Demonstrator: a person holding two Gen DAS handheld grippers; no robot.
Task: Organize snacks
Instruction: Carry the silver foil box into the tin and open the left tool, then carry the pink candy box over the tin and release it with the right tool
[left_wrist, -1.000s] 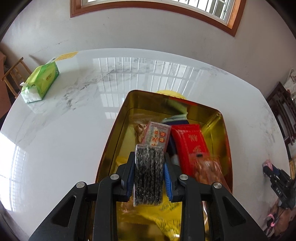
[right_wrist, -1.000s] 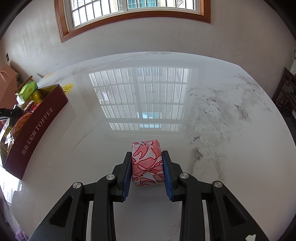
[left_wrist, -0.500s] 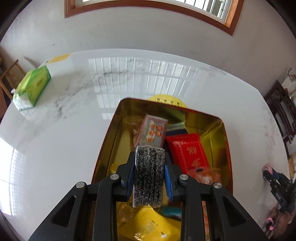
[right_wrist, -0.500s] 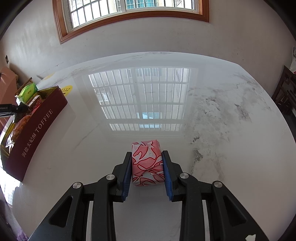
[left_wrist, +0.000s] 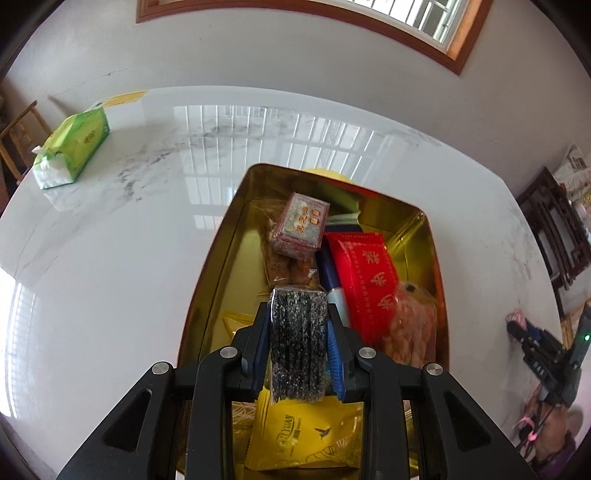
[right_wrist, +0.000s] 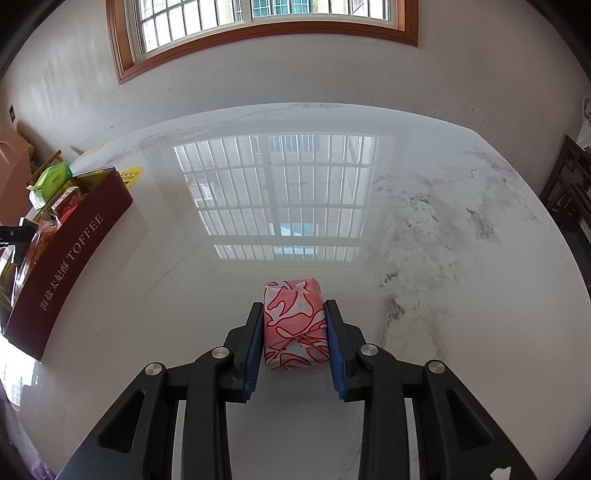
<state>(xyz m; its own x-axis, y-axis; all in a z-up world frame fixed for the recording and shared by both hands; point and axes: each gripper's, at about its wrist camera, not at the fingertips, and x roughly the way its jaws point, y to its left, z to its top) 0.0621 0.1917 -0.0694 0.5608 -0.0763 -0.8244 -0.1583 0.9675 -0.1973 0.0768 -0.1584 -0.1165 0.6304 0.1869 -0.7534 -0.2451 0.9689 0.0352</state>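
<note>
A wood-framed window (right_wrist: 269, 22) sits in the white wall (right_wrist: 461, 74) behind the glossy marble table (right_wrist: 424, 229), which mirrors its bright bars.

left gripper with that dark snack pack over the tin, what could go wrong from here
1. The tin is already crowded; released here, the dark snack pack may land tilted on the yellow packet or the red packet.
2. The left gripper lowering further could crush the snacks below.

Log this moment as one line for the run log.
left gripper: shut on dark speckled snack pack, over gold tin | right gripper: shut on pink wrapped packet | tin: holds several snacks
</note>
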